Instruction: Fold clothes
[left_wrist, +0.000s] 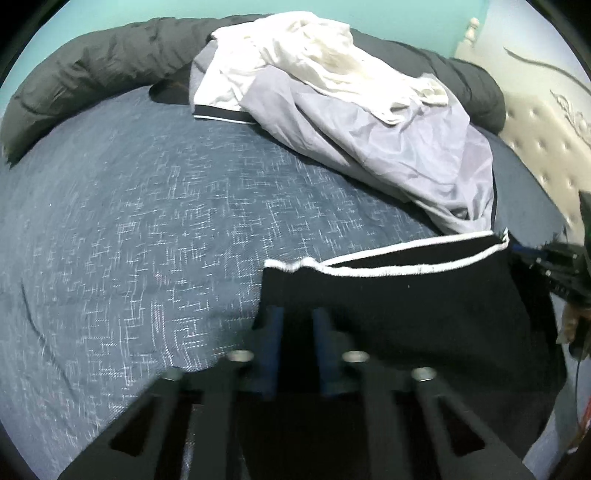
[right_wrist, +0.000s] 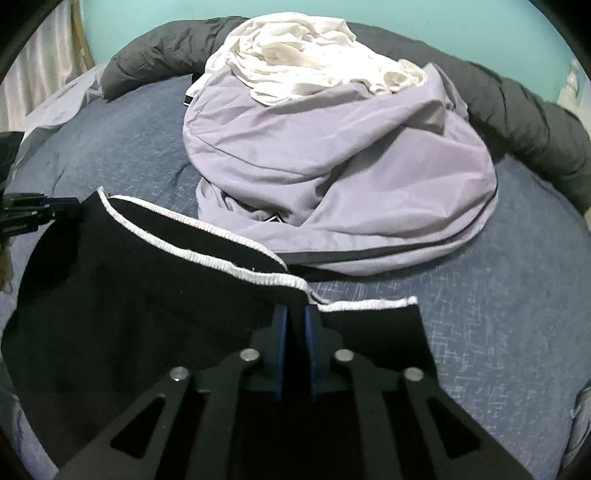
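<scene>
Gripping black garment (left_wrist: 406, 306) between them: left tongs (left_wrist: 297, 317), right tongs (right_wrist: 295, 314) clamped on white-trimmed edge.

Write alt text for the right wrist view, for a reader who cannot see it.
The right gripper is shut on the white-trimmed edge of a black garment spread over a blue patterned bedspread. Behind it, a crumpled lilac jacket lies heaped with a white cloth on top. The left gripper holds the garment's far corner at the left edge.
</scene>
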